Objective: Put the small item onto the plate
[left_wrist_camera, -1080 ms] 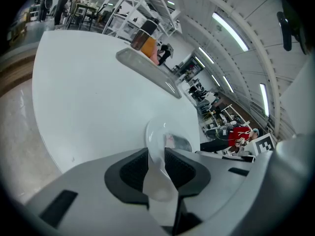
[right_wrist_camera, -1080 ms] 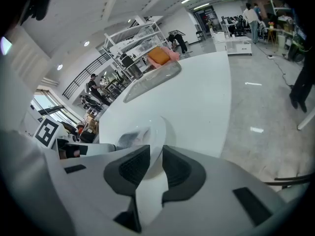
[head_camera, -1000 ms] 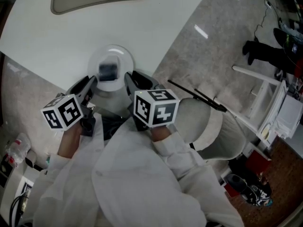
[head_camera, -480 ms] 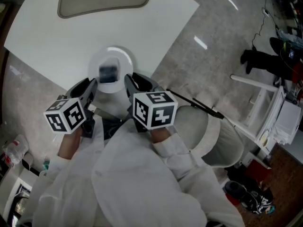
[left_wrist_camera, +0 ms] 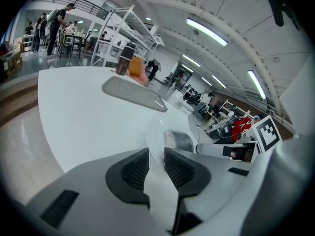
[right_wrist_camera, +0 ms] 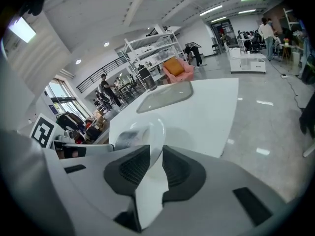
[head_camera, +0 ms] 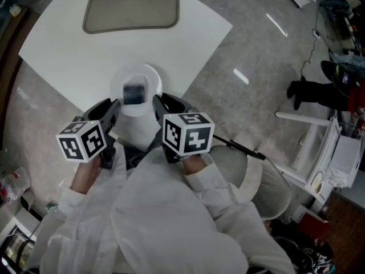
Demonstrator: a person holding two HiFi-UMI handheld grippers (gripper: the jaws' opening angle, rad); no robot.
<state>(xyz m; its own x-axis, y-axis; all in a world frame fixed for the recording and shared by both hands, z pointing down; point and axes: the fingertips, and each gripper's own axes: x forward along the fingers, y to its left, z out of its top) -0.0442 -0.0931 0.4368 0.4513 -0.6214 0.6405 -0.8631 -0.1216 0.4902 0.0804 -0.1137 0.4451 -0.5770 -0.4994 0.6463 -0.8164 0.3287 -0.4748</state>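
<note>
A white plate hangs over the near corner of the white table, gripped at both sides. On the plate lies a small dark grey item. My left gripper is shut on the plate's left rim, and my right gripper is shut on its right rim. In the left gripper view the plate runs edge-on between the ribbed pads, with the item beyond. In the right gripper view the plate likewise sits between the pads, the item to its left.
A flat grey tray lies at the far side of the table. A pale round chair stands at my right, over grey floor. Metal shelving and people stand far behind the table.
Both grippers have risen a little together with the plate, which stays clamped between them with the item on it. Their marker cubes have rolled slightly.
</note>
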